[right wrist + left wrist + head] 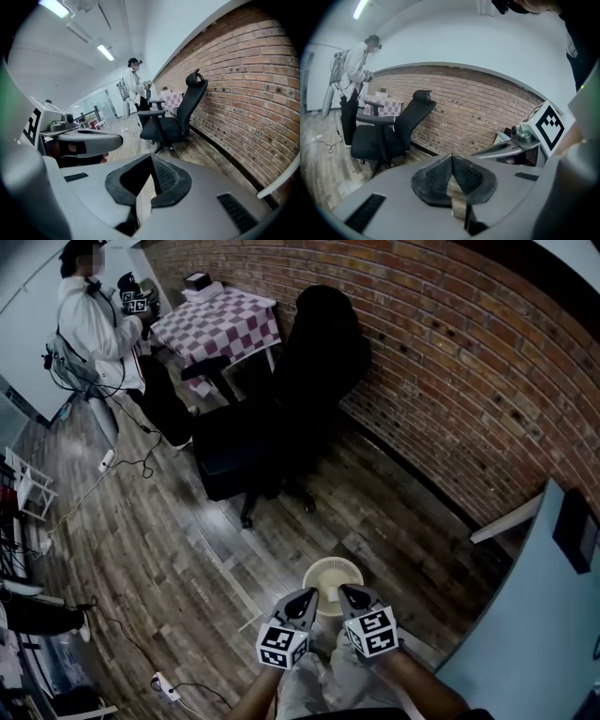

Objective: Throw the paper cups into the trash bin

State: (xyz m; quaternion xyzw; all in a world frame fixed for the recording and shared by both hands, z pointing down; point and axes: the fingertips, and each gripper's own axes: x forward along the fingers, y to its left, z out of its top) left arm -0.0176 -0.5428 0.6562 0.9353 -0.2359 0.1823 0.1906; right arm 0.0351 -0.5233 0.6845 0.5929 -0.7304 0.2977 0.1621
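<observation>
The person held the two grippers side by side, low and close to the body, with the tips pointing a bit down. The left gripper (306, 597) had its two jaws pressed tight together, tip to tip, with nothing between them. The right gripper (351, 594) was just beside it. Its jaws were pressed together too, and they pinched nothing.

The trash bin (328, 562) stood on the wooden floor (159, 549), under the two tips and a little ahead of them. It was round and pale, with its open top facing up. Seen from above, both tips reached over its near edge.

Farther ahead of the grippers stood a black office chair (281, 399). Past the chair was a small table (225, 329) with a pink and white checked cloth. Another person (94, 320) in a white top stood by that table, off to the left gripper's side.

A brick wall (450, 362) ran along the right gripper's side, from near it to far ahead. A pale blue panel (539, 624) stood close by on that same side. On the left gripper's side, a white power strip (165, 686) lay on the floor with its cord trailing away.
</observation>
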